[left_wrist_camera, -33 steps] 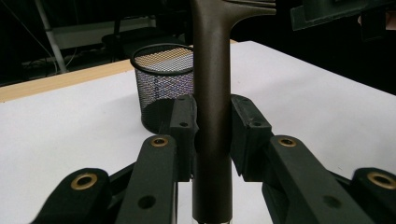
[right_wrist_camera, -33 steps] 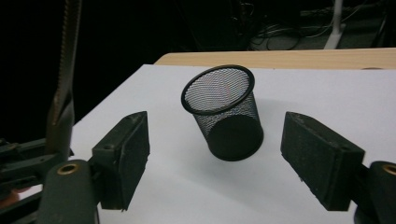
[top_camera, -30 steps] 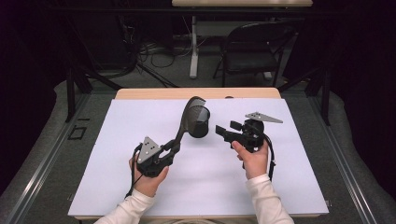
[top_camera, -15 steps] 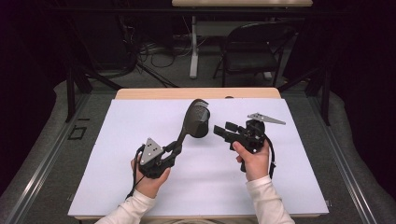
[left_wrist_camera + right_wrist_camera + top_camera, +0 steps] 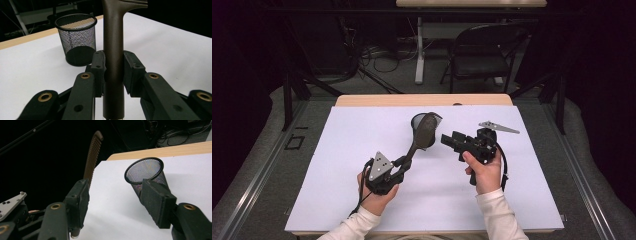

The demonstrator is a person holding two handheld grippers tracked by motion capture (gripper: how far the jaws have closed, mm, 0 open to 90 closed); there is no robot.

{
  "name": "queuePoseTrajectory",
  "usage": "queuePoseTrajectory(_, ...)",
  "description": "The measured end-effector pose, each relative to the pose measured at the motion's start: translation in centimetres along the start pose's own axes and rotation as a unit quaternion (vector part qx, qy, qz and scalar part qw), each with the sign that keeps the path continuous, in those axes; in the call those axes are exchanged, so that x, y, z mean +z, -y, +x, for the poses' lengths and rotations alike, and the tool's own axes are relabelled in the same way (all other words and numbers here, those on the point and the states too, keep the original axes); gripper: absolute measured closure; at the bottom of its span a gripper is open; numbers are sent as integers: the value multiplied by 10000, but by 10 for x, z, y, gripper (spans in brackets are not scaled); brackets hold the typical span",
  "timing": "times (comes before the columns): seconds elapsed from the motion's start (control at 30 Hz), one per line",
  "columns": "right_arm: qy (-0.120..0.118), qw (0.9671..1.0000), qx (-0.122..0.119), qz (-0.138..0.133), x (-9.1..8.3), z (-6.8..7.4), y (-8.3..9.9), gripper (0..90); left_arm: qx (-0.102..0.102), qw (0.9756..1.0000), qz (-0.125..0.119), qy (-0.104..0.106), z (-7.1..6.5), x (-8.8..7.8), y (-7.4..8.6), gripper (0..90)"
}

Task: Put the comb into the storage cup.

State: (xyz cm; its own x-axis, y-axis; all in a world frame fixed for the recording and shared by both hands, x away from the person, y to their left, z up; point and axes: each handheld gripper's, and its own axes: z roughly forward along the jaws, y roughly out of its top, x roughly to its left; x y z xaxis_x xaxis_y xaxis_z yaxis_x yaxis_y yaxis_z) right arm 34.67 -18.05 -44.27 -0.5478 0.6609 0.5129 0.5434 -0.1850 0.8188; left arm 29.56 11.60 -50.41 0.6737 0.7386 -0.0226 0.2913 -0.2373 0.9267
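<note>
- left gripper [image 5: 111, 72] is clamped on the brown slotted spatula [image 5: 424, 134] low on the handle, so the head can tip over the mesh cup [image 5: 76, 40]
- right gripper [image 5: 452, 141], jaws just been closing with nothing between them, waits beside the head
- cup sits mid-table, just past both

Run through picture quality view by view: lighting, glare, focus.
High view: the white table cover is evenly lit, surroundings fall to near black, slight softness overall. Left gripper view: the brown spatula handle and the left hand-held gripper are sharp, the mesh cup is crisp. Right gripper view: backdrop black; the right hand-held gripper looms soft.
</note>
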Motion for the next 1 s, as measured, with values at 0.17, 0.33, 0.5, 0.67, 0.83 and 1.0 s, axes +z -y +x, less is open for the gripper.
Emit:
queuePoseTrajectory(0.17,-139,9999,11,45,0,0,0,445,86,10000,33,17,-4,2,2,728)
queuePoseTrajectory(0.33,-221,9997,26,54,0,0,0,459,159,9998,65,40,-8,4,4,728)
queuePoseTrajectory(0.5,-289,9994,164,-54,-2,-2,0,480,173,9998,80,75,-9,4,5,728)
queuePoseTrajectory(0.67,-232,9995,222,-34,-2,-5,0,480,193,9997,92,105,-11,5,5,728)
queuePoseTrajectory(0.83,-208,9996,215,0,-2,-6,0,497,197,9997,105,136,-13,5,6,728)
queuePoseTrajectory(1.0,-323,9988,359,-93,-2,-8,2,553,197,9995,148,187,-16,7,7,728)
